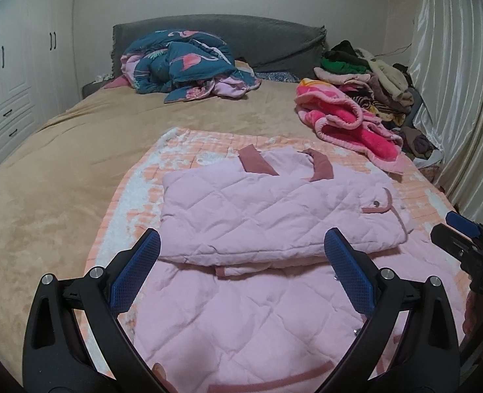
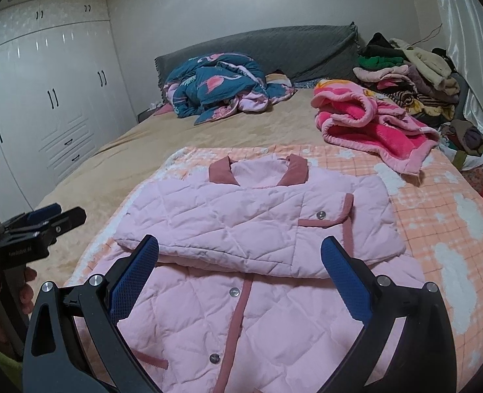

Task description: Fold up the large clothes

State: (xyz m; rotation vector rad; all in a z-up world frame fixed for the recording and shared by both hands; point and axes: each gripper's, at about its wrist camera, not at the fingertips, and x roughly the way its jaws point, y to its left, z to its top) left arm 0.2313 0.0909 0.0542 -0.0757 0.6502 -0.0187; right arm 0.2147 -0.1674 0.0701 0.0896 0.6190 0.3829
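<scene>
1. Both claws, left (image 1: pixel 241 255) and right (image 2: pixel 239 258), are hanging wide open over the jacket (image 2: pixel 241 229), gripping nothing.
2. Jacket's lying on the checked blanket (image 2: pixel 437 203) on the bed (image 1: pixel 61 180), sleeves already folded across the chest.
3. Looks mid-fold: next they're probably grabbing the near hem and bringing it up toward the collar (image 2: pixel 220 172).

Flamingo quilt (image 2: pixel 221 86), perhaps laundry pile (image 2: pixel 408 78)

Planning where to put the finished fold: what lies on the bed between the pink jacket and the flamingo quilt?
Past the jacket comes the peach checked blanket's far edge, then bare tan bedspread up to the quilt. Both views show it.
</scene>
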